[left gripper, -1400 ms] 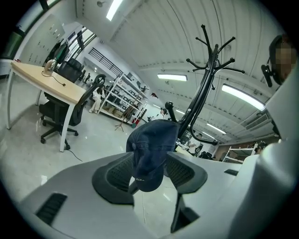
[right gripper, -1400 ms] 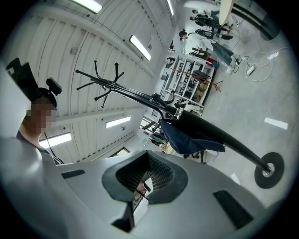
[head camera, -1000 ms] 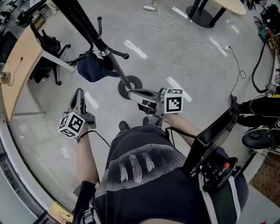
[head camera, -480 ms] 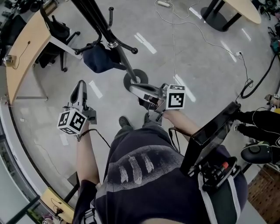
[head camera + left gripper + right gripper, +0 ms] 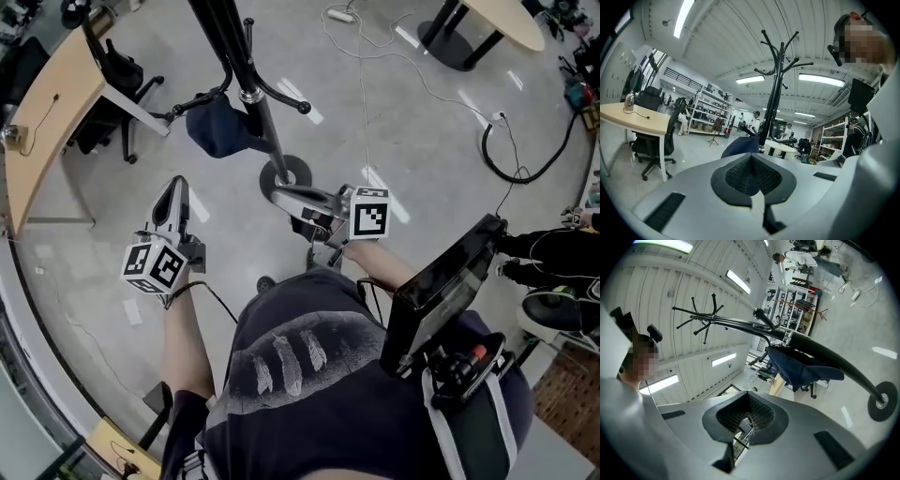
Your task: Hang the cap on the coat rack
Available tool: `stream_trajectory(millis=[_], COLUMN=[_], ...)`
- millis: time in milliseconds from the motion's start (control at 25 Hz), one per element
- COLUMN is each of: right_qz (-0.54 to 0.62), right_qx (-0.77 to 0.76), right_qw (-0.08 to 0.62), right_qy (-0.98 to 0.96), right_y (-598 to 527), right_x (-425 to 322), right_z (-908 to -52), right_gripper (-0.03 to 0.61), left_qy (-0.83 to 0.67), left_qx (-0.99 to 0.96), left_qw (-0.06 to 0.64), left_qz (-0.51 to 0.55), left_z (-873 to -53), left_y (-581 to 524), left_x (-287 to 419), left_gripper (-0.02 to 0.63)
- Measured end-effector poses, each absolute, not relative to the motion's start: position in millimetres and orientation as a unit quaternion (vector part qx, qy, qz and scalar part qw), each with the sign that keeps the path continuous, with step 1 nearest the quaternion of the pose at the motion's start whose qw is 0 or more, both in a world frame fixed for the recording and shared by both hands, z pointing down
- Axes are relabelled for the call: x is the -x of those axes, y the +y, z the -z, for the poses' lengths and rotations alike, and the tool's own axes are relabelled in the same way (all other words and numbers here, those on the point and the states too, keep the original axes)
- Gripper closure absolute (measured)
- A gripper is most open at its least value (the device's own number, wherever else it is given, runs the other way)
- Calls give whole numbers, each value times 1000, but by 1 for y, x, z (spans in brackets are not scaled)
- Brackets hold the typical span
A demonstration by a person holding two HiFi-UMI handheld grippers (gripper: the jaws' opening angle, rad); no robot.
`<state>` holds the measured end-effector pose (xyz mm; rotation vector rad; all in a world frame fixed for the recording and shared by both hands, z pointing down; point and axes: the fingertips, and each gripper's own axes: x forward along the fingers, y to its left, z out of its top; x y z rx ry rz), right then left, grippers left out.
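Note:
The dark blue cap hangs from a low hook of the black coat rack, whose round base stands on the grey floor. My left gripper is below and left of the cap, apart from it, shut and empty. My right gripper lies level beside the rack's base, shut with nothing in it. In the left gripper view the cap shows just beyond the closed left gripper, with the rack rising behind. In the right gripper view the cap hangs under the rack pole, past the right gripper.
A wooden desk with an office chair stands at the left. A round table's foot and loose cables lie at the far right. A black cable and a seated person are at the right edge.
The head view has shifted, so the rack and cap now sit further right and more upright in frame. Both grippers stay low, apart from the cap, which stays on its hook.

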<state>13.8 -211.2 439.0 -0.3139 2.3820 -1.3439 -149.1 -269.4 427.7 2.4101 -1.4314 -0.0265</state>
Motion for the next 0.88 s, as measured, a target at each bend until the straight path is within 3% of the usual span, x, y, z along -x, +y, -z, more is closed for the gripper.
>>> stream_trajectory(millis=[480,880], right_qz=[463,450], right_qx=[128,154], right_qw=[184,171], right_qy=[858,863], right_y=[-163,-126], right_x=[65,133], right_z=[-430,-439], right_gripper=[575,574], left_qy=[-458,-412], left_qx=[-862,-887], left_qw=[218,206], left_qz=[10,28], left_z=[-453,-445], left_y=[-230,-199], left_x=[211,242], left_gripper=[606,607])
